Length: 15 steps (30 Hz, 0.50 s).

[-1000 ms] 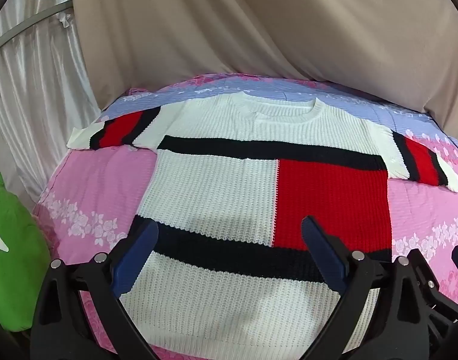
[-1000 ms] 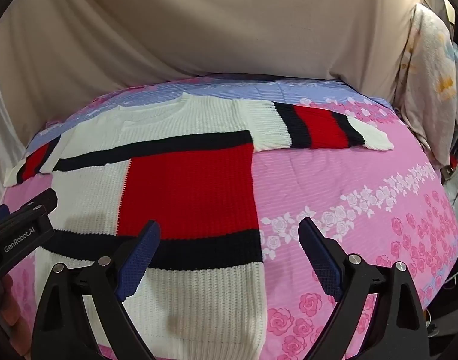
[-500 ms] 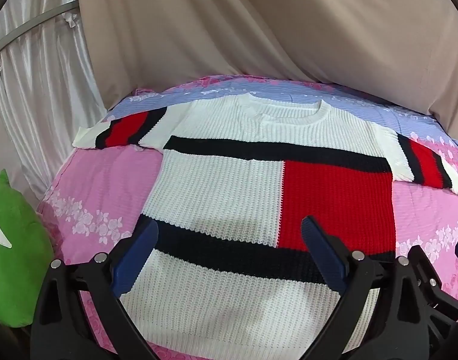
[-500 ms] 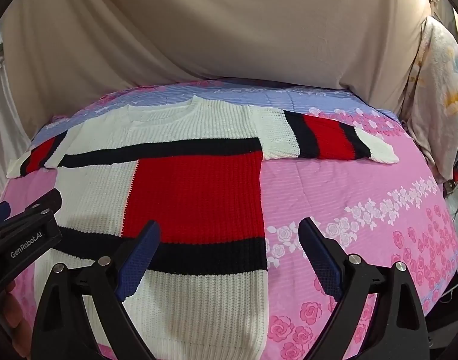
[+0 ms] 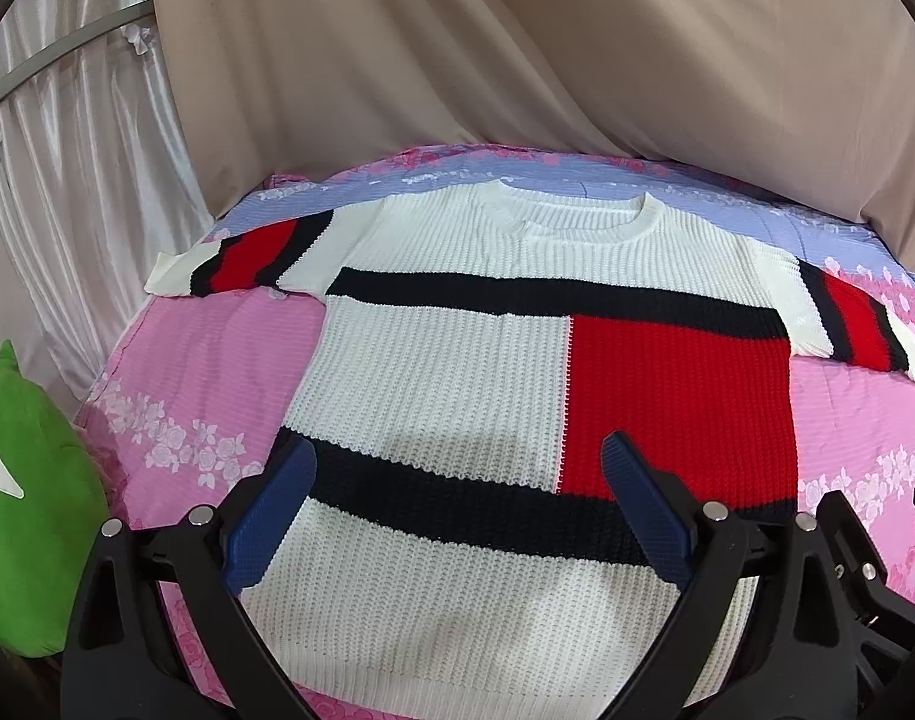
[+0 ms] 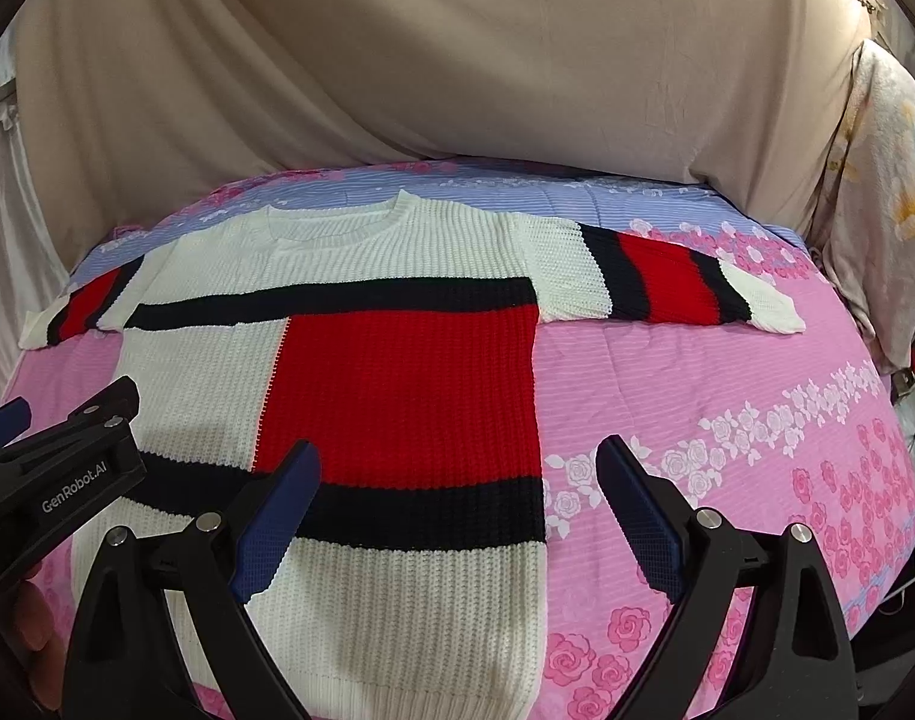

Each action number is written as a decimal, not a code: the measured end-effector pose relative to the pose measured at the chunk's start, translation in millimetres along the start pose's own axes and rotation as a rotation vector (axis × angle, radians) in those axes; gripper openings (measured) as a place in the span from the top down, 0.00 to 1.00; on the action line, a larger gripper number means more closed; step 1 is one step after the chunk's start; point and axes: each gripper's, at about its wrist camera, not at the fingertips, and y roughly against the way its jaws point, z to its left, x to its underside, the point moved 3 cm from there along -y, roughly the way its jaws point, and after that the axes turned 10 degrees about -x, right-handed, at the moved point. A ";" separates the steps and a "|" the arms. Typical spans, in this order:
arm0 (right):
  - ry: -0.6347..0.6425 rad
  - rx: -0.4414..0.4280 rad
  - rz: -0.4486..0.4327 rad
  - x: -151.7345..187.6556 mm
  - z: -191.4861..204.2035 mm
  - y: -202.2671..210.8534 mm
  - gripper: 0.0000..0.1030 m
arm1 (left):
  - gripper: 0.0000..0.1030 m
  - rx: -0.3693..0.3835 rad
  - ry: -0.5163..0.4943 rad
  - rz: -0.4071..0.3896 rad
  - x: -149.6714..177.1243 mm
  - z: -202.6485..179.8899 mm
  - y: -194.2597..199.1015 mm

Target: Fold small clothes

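Left gripper (image 5: 457, 480): jaws wide apart, empty, above sweater's lower half.
Right gripper (image 6: 457, 480): jaws spread, empty, over sweater's lower right edge.
Sweater (image 5: 517, 372): white knit with red block and black bands, flat on pink floral bedsheet (image 6: 727, 408), both sleeves out sideways, neck far from grippers.
Green cushion (image 5: 31, 516): left of sweater, off bed edge.
Containers: none visible.

Both the left gripper (image 5: 457, 504) and right gripper (image 6: 457, 504) are built of black plastic arms, tipped with ribbed blue pads (image 5: 643, 501), fastened by silver screws; "GenRobot.AI" is printed in white.
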 end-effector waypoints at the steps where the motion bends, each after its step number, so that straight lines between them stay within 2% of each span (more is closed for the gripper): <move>1: -0.001 0.001 0.000 0.1 0.1 -0.1 0.11 | 0.09 -0.001 -0.001 0.001 0.3 -0.2 -0.6; 15: -0.006 -0.005 0.002 0.8 -0.2 -1.5 0.11 | 0.09 -0.002 -0.020 0.004 0.6 -6.8 -4.1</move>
